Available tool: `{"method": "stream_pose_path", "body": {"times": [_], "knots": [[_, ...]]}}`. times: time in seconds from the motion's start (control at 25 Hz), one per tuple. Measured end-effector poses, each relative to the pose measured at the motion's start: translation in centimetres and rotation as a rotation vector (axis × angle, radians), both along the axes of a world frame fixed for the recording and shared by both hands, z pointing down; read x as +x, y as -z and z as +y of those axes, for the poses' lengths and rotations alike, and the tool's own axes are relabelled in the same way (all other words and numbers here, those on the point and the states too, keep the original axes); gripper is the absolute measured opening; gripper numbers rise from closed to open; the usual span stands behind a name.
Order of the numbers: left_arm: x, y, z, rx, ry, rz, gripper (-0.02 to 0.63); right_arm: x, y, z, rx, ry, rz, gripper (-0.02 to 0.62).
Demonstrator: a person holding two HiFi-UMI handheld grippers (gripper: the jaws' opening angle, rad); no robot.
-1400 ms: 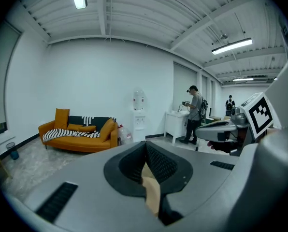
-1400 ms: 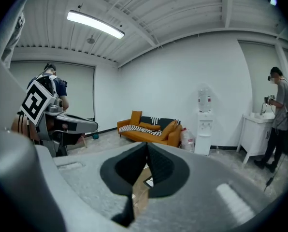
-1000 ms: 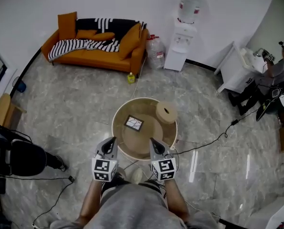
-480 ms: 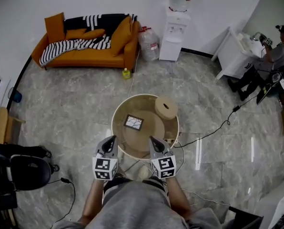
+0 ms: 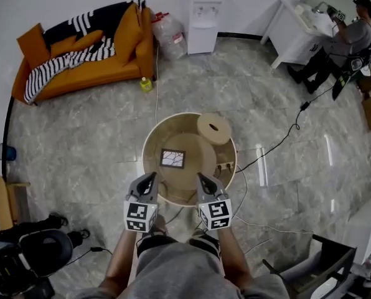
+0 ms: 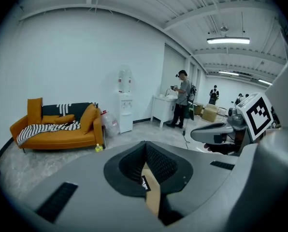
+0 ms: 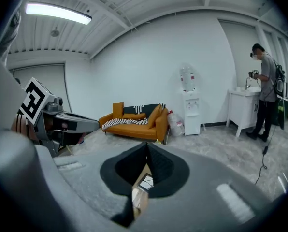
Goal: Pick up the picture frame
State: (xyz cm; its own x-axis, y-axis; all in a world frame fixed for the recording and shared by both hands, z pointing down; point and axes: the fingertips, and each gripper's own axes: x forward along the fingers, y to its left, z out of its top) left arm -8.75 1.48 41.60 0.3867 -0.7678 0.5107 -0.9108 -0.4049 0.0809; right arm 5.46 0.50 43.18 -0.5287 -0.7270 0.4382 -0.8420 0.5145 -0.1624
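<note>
The picture frame (image 5: 172, 159) is small, dark-edged, with a pale cracked-pattern picture. It lies flat on the left of the round wooden table (image 5: 149, 143). My left gripper (image 5: 151, 177) hovers at the table's near rim, just short of the frame, with its jaws shut and empty. My right gripper (image 5: 201, 178) hangs beside it at the same rim, also shut and empty. Below the closed tips in the left gripper view, a sliver of the picture frame (image 6: 144, 182) shows. The picture frame (image 7: 146, 181) shows the same way in the right gripper view.
A round wooden block with a hole (image 5: 213, 128) sits on the table's far right. A black cable (image 5: 279, 139) runs across the marble floor. Beyond are an orange sofa (image 5: 79, 52), a water dispenser (image 5: 204, 11), a white desk (image 5: 294, 33) with a person (image 5: 346, 39), and a black chair (image 5: 33, 257).
The head view has swung, so the sofa and dispenser slid up and left and the table looks slightly nearer. Both grippers dipped toward the table's near rim and stayed shut.
</note>
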Motion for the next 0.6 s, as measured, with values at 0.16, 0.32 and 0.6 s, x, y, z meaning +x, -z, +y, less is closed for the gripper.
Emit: {"method": "stream_pose_path", "body": {"times": [0.16, 0.32, 0.6], "knots": [[-1.6, -4.0, -3.7, -0.049, -0.052, 0.016, 0.018, -1.8, -3.4, -3.3, -0.046, -0.052, 0.014, 0.0], [-1.3, -8.3, -5.6, -0.083, -0.106, 0.009, 0.018, -1.8, -7.6, -5.6, -0.072, -0.089, 0.023, 0.0], [-1.7, -15.4, -8.2, -0.125, -0.164, 0.009, 0.018, -2.0, -15.9, -8.2, -0.144, -0.154, 0.024, 0.0]]}}
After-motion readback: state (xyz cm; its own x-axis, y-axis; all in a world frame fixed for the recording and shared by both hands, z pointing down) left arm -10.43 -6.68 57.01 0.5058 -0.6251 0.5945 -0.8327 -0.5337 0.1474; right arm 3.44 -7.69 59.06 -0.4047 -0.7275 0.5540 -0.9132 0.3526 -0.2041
